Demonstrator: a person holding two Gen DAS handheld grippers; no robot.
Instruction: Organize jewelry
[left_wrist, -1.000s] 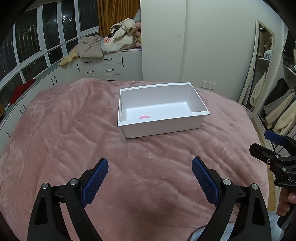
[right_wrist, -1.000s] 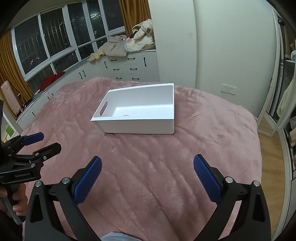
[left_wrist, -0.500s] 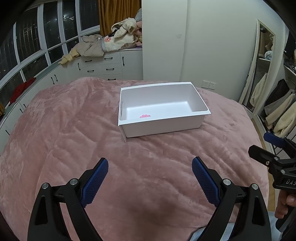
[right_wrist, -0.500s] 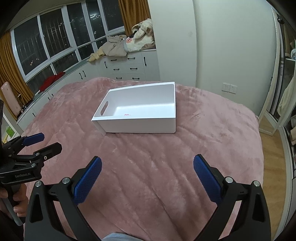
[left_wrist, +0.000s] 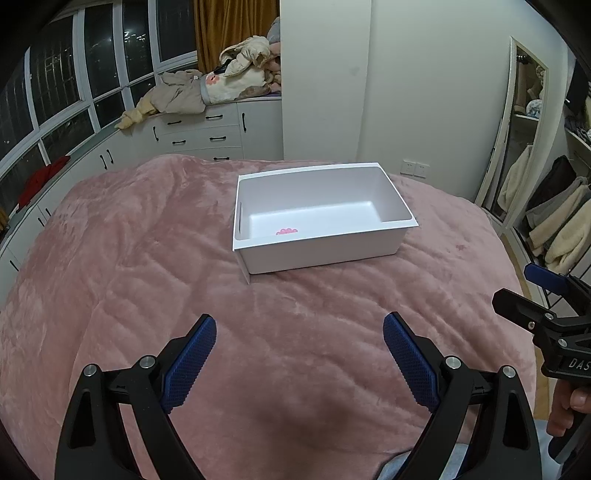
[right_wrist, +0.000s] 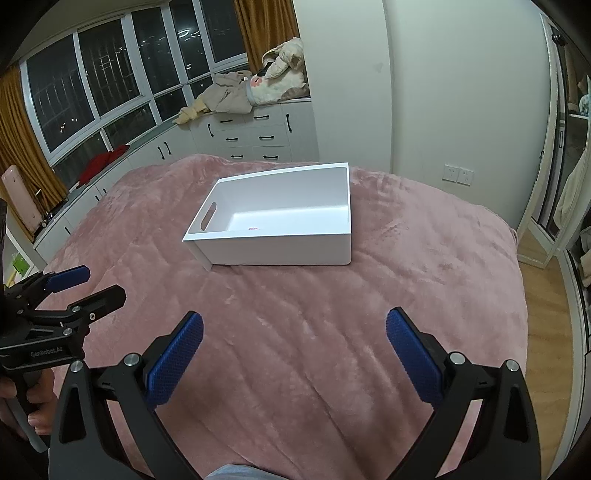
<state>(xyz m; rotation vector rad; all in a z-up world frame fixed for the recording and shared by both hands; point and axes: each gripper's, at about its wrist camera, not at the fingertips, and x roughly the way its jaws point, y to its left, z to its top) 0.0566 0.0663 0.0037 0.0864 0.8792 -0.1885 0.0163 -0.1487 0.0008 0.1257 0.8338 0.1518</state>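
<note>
A small pink beaded piece of jewelry (left_wrist: 286, 231) lies on the floor of the open white plastic box (left_wrist: 325, 254), near its front wall. The box sits on a fluffy pink blanket (left_wrist: 129, 266). The left gripper (left_wrist: 299, 349) and right gripper (right_wrist: 294, 341) hang over the blanket, both spread wide and holding nothing.

Both grippers (left_wrist: 299, 345) (right_wrist: 294, 339) wide apart, empty
</note>
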